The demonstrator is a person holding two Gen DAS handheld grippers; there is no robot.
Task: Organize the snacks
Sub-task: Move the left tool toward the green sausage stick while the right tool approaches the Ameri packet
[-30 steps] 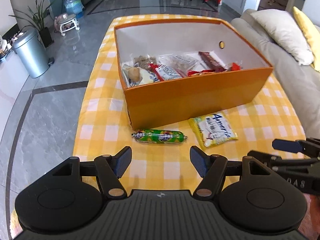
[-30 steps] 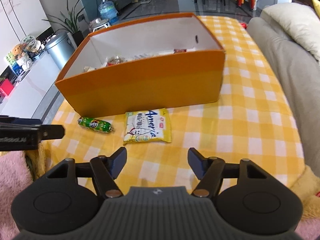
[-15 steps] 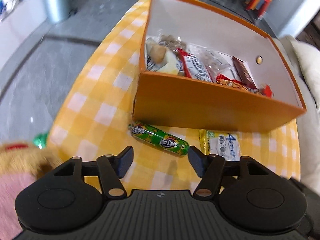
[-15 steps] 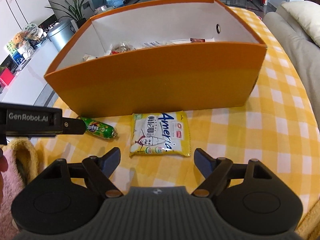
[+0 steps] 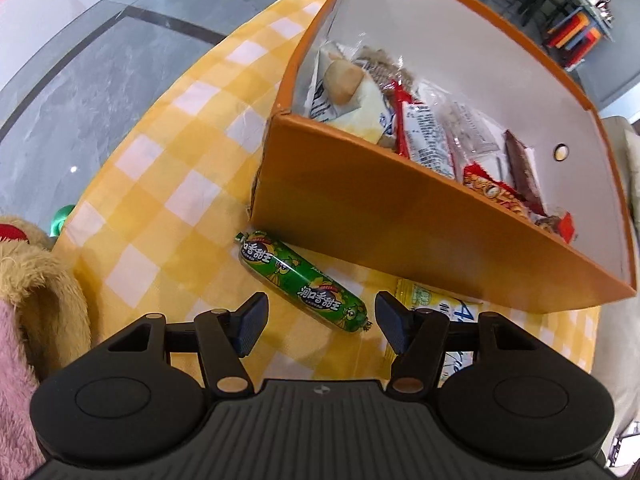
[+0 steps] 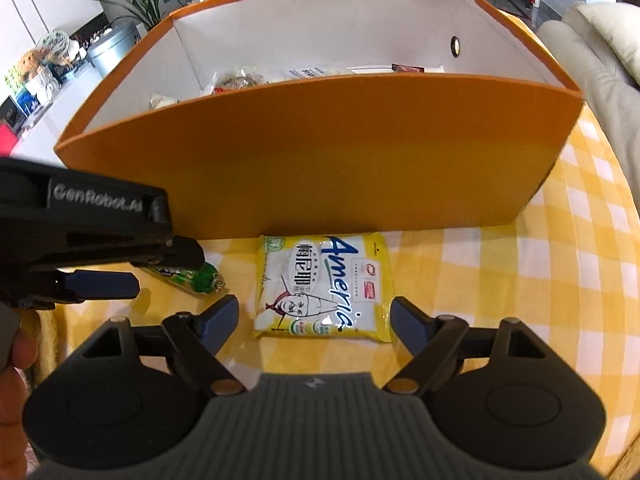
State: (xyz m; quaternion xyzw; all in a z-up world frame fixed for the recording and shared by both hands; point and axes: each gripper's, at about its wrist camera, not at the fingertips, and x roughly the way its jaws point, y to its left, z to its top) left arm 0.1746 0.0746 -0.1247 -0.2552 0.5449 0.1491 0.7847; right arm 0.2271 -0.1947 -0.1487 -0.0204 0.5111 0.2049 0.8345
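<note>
A green sausage snack [image 5: 301, 283] lies on the yellow checked tablecloth in front of the orange box [image 5: 400, 232]. My left gripper [image 5: 320, 324] is open, its fingers either side of the sausage's near end. A yellow snack packet [image 6: 324, 286] lies flat before the box [image 6: 340, 160]. My right gripper [image 6: 314, 326] is open, its fingers flanking the packet's near edge. The left gripper's body hides most of the sausage [image 6: 200, 278] in the right wrist view. The box holds several wrapped snacks [image 5: 424, 136].
A tan plush toy [image 5: 36, 292] sits at the table's left edge. A grey bin [image 6: 114, 46] and a plant [image 6: 140, 8] stand on the floor beyond. A sofa with a cushion [image 6: 608, 28] runs along the right side.
Both grippers have moved forward and down toward the table. The left one closed in over the sausage, the right one over the yellow packet. Both stay open.
</note>
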